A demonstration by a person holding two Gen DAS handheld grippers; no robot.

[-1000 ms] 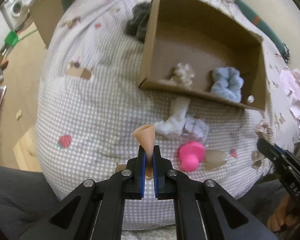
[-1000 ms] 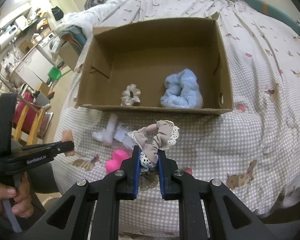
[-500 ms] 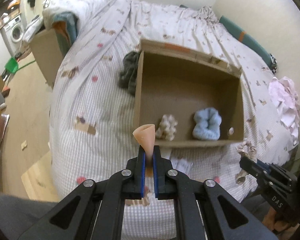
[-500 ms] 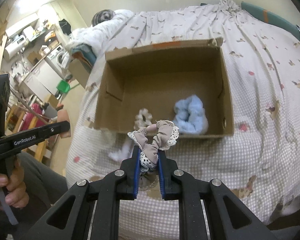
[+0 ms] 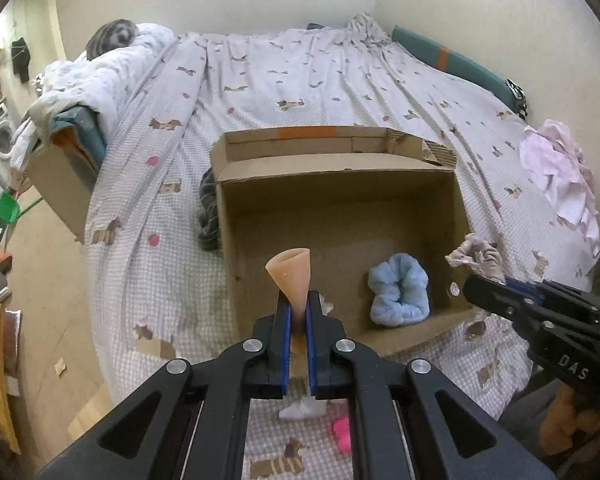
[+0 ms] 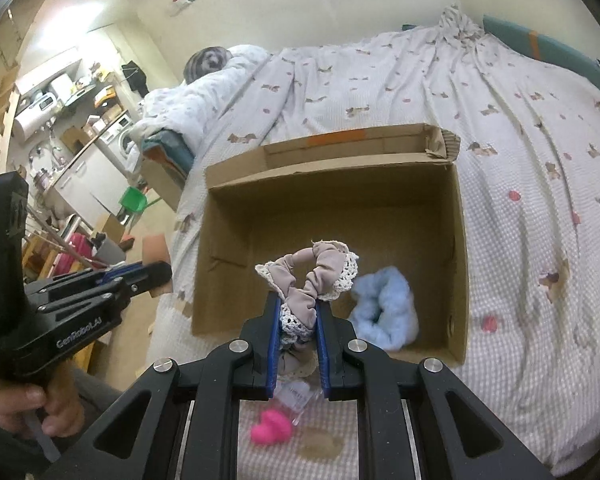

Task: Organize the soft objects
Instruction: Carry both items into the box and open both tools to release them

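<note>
My left gripper is shut on a soft orange cone-shaped piece, held above the near edge of an open cardboard box on the bed. My right gripper is shut on a taupe scrunchie with lace trim, held above the same box; it also shows at the right of the left wrist view. A light blue fluffy scrunchie lies inside the box, also in the right wrist view. A pink soft object lies on the bed below my grippers.
A white soft item lies by the pink one on the checked bedspread. A dark cloth sits against the box's left side. A pink garment lies at the right. Another cardboard box stands by the bed's left edge.
Both grippers have risen and moved forward over the near edge of the box, each still holding its item. The pink and white items now lie under them.
</note>
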